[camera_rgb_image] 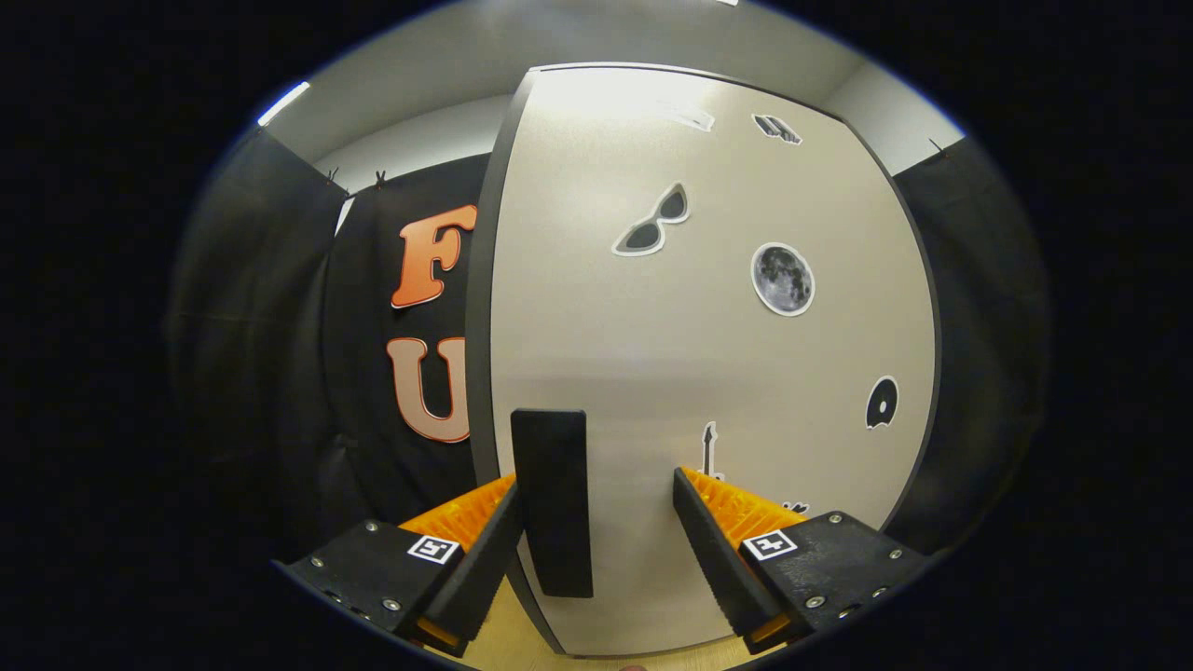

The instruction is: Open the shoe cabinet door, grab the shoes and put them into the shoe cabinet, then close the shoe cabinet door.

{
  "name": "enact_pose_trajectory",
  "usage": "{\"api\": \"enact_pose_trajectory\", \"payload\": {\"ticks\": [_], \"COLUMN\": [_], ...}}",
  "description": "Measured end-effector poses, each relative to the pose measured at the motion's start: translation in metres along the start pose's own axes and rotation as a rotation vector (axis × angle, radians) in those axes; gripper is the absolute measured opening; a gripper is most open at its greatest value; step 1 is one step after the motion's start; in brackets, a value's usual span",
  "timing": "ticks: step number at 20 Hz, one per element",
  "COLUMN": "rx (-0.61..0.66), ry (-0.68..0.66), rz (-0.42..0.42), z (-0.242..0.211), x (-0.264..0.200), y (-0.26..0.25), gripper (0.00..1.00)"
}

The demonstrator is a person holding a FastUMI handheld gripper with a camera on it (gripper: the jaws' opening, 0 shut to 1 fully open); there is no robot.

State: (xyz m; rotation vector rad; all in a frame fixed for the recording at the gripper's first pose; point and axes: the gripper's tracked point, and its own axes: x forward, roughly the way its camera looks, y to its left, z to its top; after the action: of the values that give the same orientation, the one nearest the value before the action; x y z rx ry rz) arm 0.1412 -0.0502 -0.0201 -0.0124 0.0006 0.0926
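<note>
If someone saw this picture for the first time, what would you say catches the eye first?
The pale beige sticker-dotted cabinet door stands right ahead. Its black rectangular handle sits between the open tongs, beside the left finger, apart from the right. A round grey moon sticker and a sunglasses sticker sit higher up the door.

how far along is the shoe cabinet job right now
Nothing looks done yet: the cabinet door faces the camera, apparently shut, though its far edge is hard to read. In hand: the gripper is open, with the black handle between its fingers, beside the left one. Left: pull the door open, put shoes in, close it.
</note>
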Motion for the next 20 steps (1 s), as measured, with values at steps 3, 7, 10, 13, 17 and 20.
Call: {"api": "enact_pose_trajectory", "payload": {"ticks": [3, 7, 10, 13, 17, 20], "rx": [-0.008, 0.002, 0.005, 0.004, -0.015, -0.014], "ry": [-0.01, -0.005, -0.005, 0.005, 0.007, 0.027], "rz": [0.007, 0.013, 0.016, 0.01, -0.011, -0.025], "z": [0.008, 0.012, 0.014, 0.014, 0.013, 0.01], "x": [-0.005, -0.017, -0.032, -0.054, -0.094, -0.118], "y": [0.003, 0.004, 0.0, -0.008, -0.024, -0.037], "gripper": [0.95, 0.95, 0.95, 0.95, 0.95, 0.95]}}
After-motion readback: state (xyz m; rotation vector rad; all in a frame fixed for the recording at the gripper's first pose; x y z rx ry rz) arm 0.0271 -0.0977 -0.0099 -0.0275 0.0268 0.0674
